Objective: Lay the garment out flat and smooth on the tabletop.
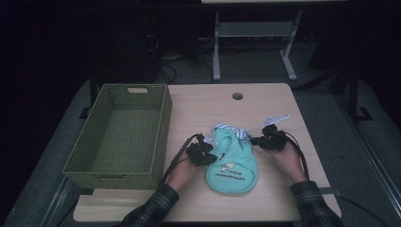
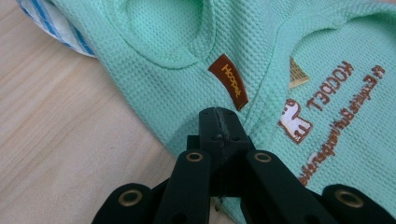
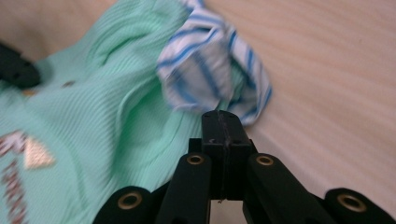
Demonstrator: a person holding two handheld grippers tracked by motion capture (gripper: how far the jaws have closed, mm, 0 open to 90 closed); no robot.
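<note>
Your left tongs [image 1: 213, 155] sit clenched on the shirt's [image 1: 231, 163] 9 o'clock edge, your right tongs [image 1: 256, 140], clenched and empty, wait at its 2 o'clock by the striped cloth [image 1: 232, 129], and the shirt lies long from 12 to 6 on the table [image 1: 198, 104].

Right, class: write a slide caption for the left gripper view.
Shut left gripper at the edge of a mint green garment.

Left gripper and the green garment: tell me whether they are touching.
Touching. In the left gripper view the left gripper, jaws closed together, has its tips resting on the green garment just below the brown label.
</note>
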